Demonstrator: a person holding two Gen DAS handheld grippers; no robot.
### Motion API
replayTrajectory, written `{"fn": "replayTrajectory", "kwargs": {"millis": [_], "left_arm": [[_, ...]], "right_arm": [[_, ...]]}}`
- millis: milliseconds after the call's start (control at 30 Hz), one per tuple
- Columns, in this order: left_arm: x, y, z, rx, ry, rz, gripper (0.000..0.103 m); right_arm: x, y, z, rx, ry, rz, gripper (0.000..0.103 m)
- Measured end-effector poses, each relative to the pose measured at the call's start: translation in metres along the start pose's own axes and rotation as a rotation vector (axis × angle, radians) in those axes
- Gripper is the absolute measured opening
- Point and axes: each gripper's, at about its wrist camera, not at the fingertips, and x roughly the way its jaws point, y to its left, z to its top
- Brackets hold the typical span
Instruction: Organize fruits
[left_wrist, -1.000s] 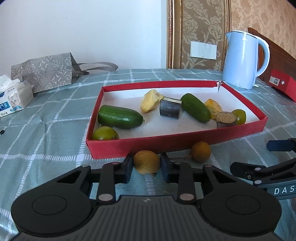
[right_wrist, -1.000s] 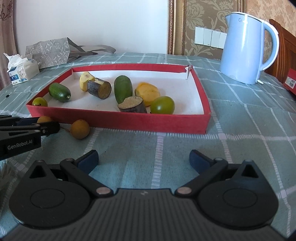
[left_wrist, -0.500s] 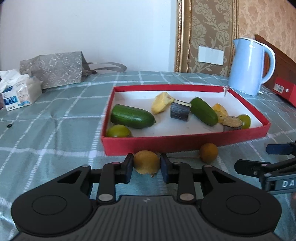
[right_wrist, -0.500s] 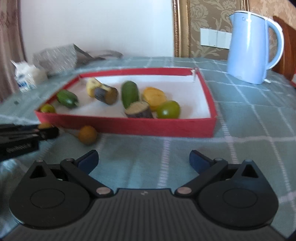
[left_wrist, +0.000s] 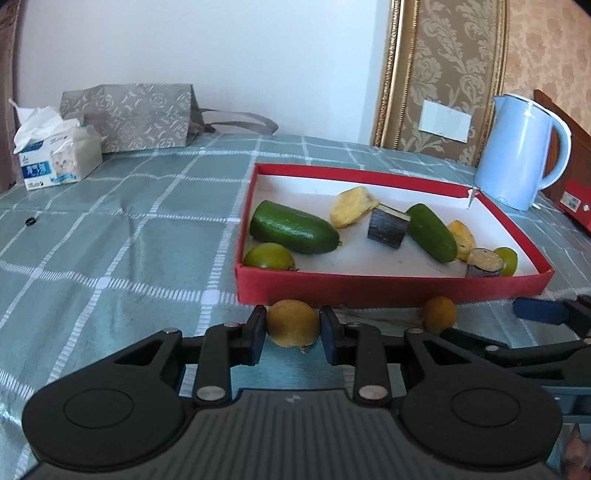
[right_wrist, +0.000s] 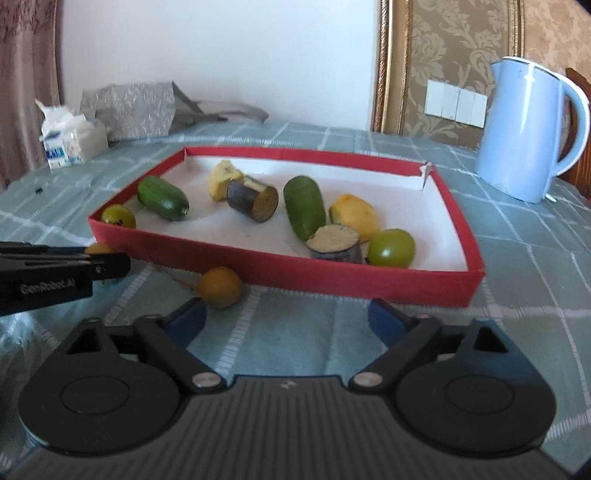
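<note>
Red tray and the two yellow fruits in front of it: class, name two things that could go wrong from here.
1. The left gripper is shut on one yellow fruit low beside the red tray; lifted too little, it may strike the wall.
2. The right gripper is closing with nothing between its jaws; the other yellow fruit sits off by its left finger and may roll away.

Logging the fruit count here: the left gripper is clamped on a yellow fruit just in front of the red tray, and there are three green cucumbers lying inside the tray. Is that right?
Not quite. The red tray holds two green cucumbers, not three, as the left wrist view shows. The rest stands: the left gripper is clamped on the yellow fruit just in front of it.
</note>
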Motion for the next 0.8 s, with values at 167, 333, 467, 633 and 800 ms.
{"fn": "replayTrajectory", "kwargs": {"millis": [167,333,467,633,800], "left_arm": [[0.0,0.003,0.001,-0.013,0.003,-0.001,0.03],[0.0,0.002,0.0,-0.003,0.005,-0.004,0.03],[-0.001,0.001,0.0,-0.001,0.005,-0.004,0.03],[0.0,0.0,0.0,0.012,0.002,0.004,0.03],[0.0,-0.001,0.0,0.022,0.002,0.009,0.03]], "right_arm": [[0.008,0.008,0.005,-0.005,0.02,0.015,0.09],[0.014,0.015,0.009,-0.001,0.023,0.011,0.091],[0.015,0.017,0.009,0.018,0.021,-0.007,0.09],[0.011,0.021,0.007,0.032,0.009,-0.024,0.076],[0.01,0.034,0.008,0.0,-0.009,-0.029,0.061]]}}
